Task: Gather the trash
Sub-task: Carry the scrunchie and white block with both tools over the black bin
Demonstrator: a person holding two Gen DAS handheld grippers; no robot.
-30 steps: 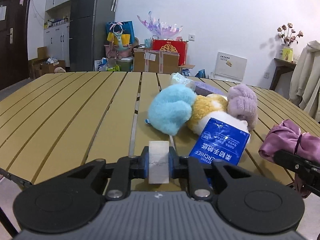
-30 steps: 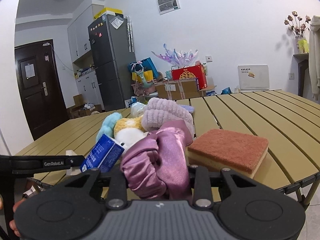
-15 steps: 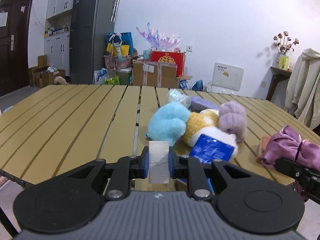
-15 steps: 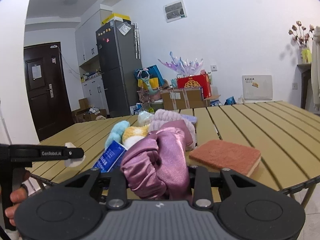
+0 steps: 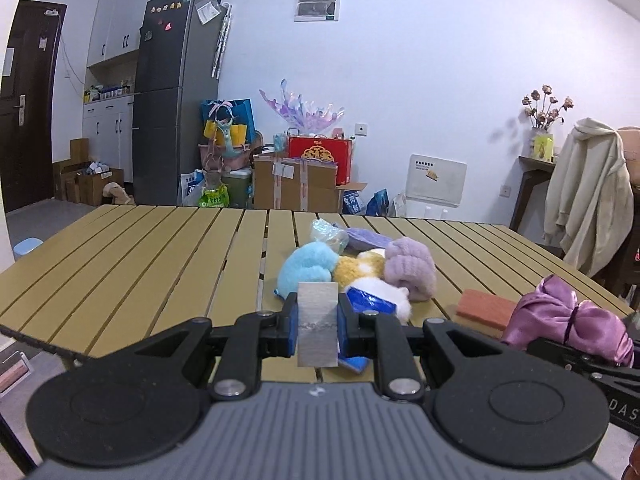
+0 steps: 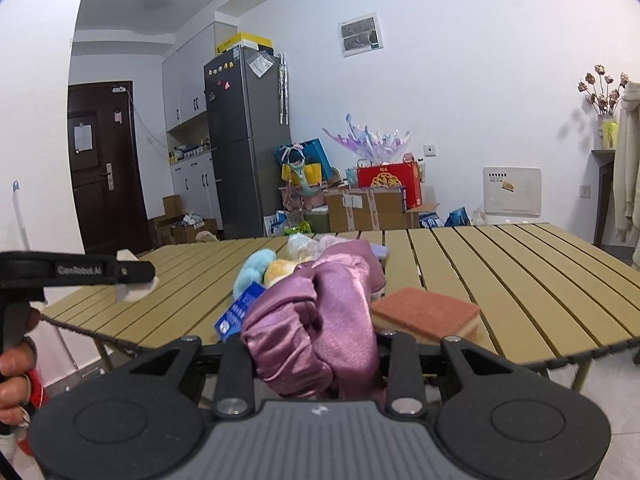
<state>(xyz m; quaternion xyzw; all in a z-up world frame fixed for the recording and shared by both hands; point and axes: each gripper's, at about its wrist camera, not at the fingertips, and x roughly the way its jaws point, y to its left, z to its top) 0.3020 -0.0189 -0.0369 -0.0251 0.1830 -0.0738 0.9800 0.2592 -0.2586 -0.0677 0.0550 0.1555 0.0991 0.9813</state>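
My left gripper (image 5: 317,326) is shut on a small white rectangular piece of trash (image 5: 317,320), held off the near edge of the slatted table (image 5: 160,264); it also shows in the right wrist view (image 6: 134,280). My right gripper (image 6: 316,344) is shut on a bunched purple satin cloth (image 6: 316,320), also seen in the left wrist view (image 5: 560,320). On the table lie plush toys in blue (image 5: 308,268), yellow and lilac (image 5: 412,268), a blue tissue packet (image 5: 370,300), a crumpled clear wrapper (image 5: 328,232) and an orange sponge (image 6: 428,314).
Behind the table stand a grey fridge (image 5: 176,100), cardboard boxes (image 5: 296,184) and bags. A coat (image 5: 588,200) hangs at the right beside a shelf with dried flowers. A dark door (image 6: 102,164) is at the left.
Both grippers have pulled back and risen away from the table, each keeping its hold. The plush pile and sponge look smaller and farther off.
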